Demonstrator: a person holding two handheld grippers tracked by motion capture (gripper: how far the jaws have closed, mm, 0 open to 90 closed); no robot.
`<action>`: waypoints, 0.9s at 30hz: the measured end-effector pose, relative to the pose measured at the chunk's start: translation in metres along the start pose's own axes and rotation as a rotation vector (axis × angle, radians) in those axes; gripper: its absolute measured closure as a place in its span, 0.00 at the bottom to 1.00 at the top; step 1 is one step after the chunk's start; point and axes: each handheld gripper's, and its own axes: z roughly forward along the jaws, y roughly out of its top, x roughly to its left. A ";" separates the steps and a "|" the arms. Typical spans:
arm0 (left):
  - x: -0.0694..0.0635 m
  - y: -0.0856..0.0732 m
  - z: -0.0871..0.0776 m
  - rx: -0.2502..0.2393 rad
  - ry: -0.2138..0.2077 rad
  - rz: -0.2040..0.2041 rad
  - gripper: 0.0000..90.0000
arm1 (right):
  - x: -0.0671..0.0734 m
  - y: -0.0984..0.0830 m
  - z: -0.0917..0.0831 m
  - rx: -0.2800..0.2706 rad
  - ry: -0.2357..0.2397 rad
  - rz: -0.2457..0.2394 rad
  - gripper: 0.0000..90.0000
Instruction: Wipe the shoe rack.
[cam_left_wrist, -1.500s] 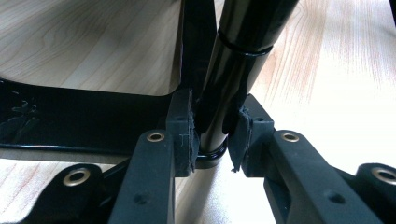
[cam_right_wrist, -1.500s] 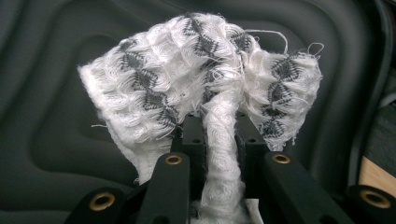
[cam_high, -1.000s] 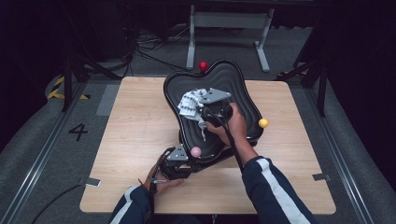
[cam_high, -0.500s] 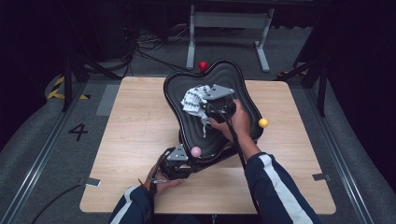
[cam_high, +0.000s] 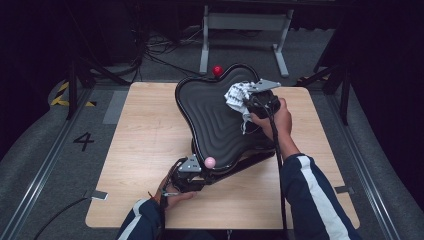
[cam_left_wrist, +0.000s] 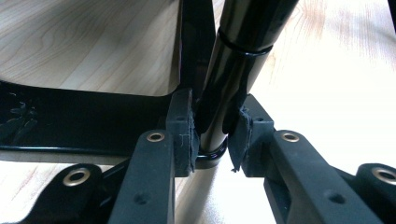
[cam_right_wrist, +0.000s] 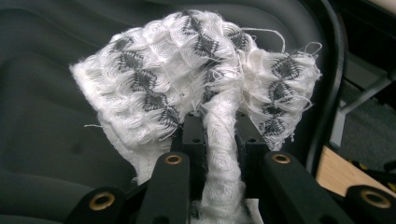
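Bare tabletop (cam_high: 140, 135) leftward; right gripper (cam_high: 248, 101) pinching cloth (cam_high: 239, 93) near seat's (cam_high: 210, 115) rim, left gripper (cam_high: 192, 172) clamping its leg (cam_left_wrist: 233, 60)

A pale wooden table (cam_high: 140, 150) with a light grain carries a black, wavy-edged seat on glossy black metal legs (cam_high: 220, 120), standing at the table's middle. Its base rests right by the left gripper (cam_high: 192, 175); the seat's upper part lies under the right gripper (cam_high: 245, 100).
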 end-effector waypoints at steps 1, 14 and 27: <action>0.000 0.000 0.000 -0.001 -0.003 0.000 0.79 | -0.008 -0.004 0.000 0.002 -0.021 0.015 0.87; 0.000 0.000 0.000 0.002 -0.005 -0.003 0.79 | -0.024 -0.010 0.000 0.019 -0.041 0.053 0.88; 0.001 0.000 0.000 0.004 -0.010 -0.001 0.79 | 0.016 0.003 -0.002 -0.018 0.060 -0.056 0.88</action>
